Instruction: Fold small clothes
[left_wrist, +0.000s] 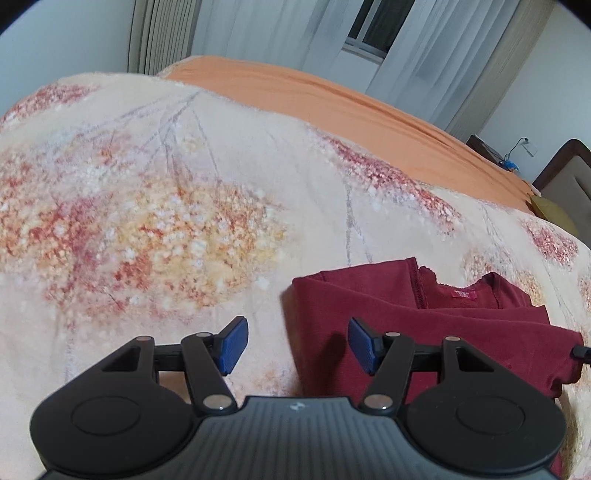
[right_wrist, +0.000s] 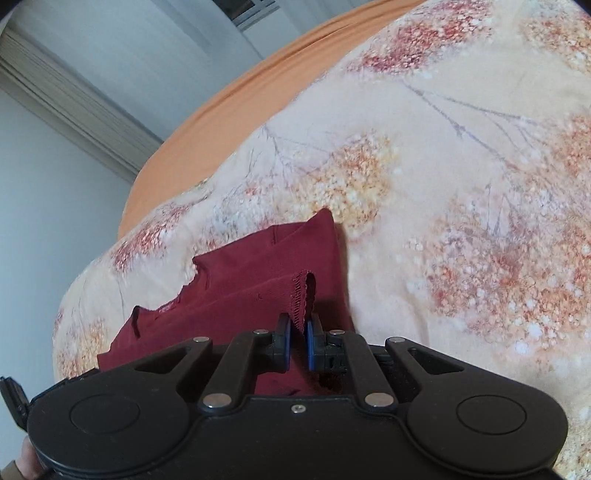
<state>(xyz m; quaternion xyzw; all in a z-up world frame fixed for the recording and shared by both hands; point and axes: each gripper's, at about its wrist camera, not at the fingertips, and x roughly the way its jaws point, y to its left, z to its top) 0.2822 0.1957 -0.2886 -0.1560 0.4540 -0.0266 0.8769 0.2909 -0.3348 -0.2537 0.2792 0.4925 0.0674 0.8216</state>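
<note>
While the right gripper (right_wrist: 298, 345) pinched the maroon shirt's (right_wrist: 258, 280) stitched hem, nearly shut, the left gripper (left_wrist: 297, 345) hovered open and empty over the shirt's free edge on the floral blanket (left_wrist: 155, 206), garment lying rightward of it.

We count one dark red garment (left_wrist: 424, 332), lying right of our left jaws and ahead of our right jaws, one floral blanket (left_wrist: 184, 203) beneath both, one orange sheet (left_wrist: 332, 103) beyond, and two grippers.
</note>
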